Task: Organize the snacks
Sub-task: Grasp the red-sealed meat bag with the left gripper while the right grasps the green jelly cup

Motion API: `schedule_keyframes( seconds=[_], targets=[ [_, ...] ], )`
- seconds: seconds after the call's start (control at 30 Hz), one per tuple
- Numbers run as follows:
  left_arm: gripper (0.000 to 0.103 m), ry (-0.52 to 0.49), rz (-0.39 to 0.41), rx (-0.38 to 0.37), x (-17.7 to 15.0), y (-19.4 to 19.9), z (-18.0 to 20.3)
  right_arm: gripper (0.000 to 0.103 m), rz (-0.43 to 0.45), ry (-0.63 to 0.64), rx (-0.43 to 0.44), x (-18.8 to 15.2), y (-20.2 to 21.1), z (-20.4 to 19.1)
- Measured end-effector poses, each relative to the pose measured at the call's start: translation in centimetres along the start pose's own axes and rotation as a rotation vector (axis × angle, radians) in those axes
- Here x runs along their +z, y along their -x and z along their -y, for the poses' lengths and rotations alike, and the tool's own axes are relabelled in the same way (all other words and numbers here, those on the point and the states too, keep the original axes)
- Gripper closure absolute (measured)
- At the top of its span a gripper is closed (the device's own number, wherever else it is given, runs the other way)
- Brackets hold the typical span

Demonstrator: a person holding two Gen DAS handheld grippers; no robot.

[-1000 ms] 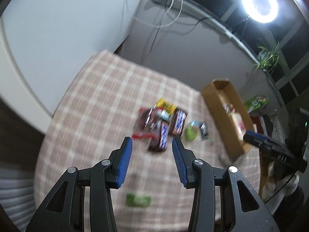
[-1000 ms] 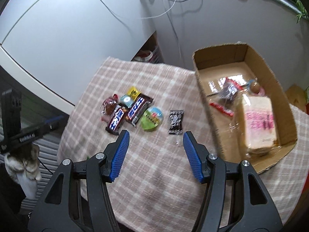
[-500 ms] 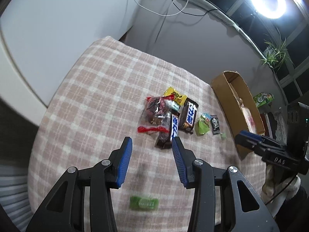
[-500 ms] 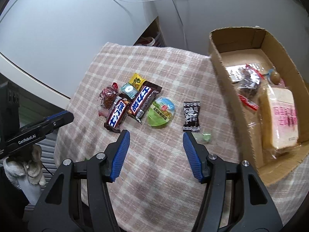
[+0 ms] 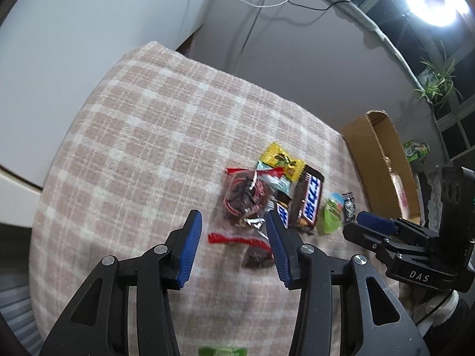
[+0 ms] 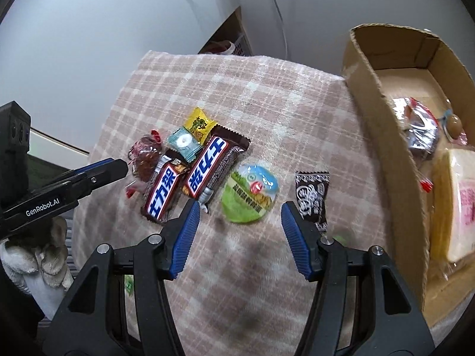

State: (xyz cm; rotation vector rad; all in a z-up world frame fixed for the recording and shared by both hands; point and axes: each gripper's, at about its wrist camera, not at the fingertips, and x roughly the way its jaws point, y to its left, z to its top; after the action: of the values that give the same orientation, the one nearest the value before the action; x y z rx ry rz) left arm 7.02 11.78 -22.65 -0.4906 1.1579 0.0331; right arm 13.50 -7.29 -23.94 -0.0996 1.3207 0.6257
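While both jaws stand apart with nothing between them, the left gripper [image 5: 234, 246] hangs over a clear bag of red-brown sweets [image 5: 243, 198], and the right gripper [image 6: 237, 237] over a round green foil-lidded jelly cup [image 6: 251, 197]. Two brown chocolate bars [image 6: 207, 166] lie between these on the pink checked tablecloth [image 6: 267, 95], near the brown cardboard box [image 6: 383, 124].
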Motion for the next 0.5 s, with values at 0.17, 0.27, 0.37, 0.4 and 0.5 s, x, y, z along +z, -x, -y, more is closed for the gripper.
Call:
schedule_keyframes(
  seconds=[0.17,0.27,0.37,0.4,0.5],
  targets=[
    [0.059,0.001,-0.016,-0.003,0.5,-1.2,-0.2,0.052,-0.024,-0.025,0.000,0.9,-1.4,0.4],
    [0.059,-0.006,-0.020,-0.001,0.8,-1.6,0.0,0.052,-0.031,-0.024,-0.002,1.3,-1.9,0.2],
    [0.059,-0.013,-0.026,-0.005,1.0,-2.0,0.1,0.052,-0.044,-0.011,-0.013,1.2,-2.3,-0.1],
    [0.059,-0.016,-0.027,-0.004,1.0,-2.1,0.2,0.052,-0.048,-0.009,-0.012,1.2,-2.4,-0.1],
    [0.059,-0.002,-0.038,-0.012,1.1,-2.6,0.0,0.055,-0.046,-0.002,-0.015,1.2,-2.6,-0.3]
  ],
)
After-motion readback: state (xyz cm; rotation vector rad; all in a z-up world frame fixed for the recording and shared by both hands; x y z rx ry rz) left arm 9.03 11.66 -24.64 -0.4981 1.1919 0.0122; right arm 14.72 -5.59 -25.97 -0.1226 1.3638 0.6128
